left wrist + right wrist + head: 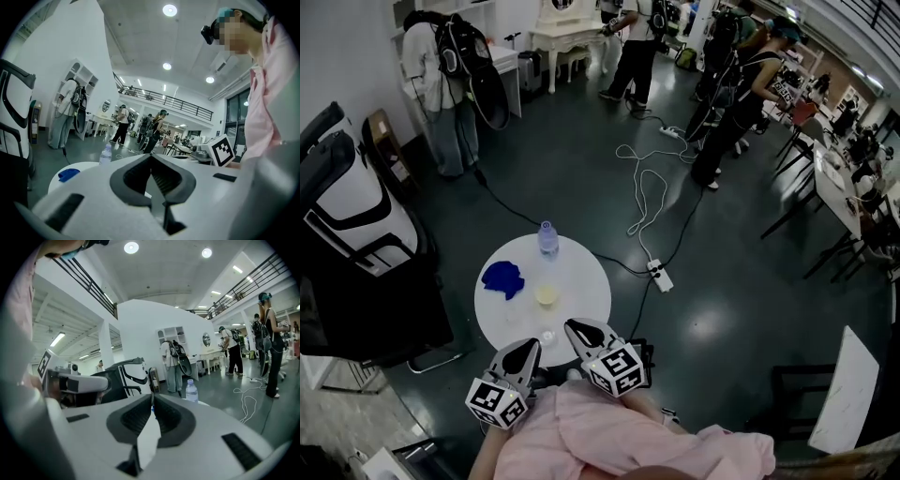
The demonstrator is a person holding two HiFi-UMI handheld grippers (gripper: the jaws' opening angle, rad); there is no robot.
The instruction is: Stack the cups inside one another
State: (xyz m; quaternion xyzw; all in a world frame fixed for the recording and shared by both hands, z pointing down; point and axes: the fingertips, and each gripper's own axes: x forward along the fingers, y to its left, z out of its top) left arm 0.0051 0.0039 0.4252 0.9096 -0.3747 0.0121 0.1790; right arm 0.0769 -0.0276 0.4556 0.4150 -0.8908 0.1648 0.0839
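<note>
On the white table [586,281] a yellowish cup [547,296] and what looks like a clear cup [547,336] stand apart, so we judge stacking not yet begun, our left gripper [528,346] and right gripper [573,326] both closed and empty.

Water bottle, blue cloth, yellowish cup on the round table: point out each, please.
water bottle [547,239], head view, on its clear body.
blue cloth [502,277], head view, on its crumpled middle.
yellowish cup [547,296], head view, on its open mouth.
</note>
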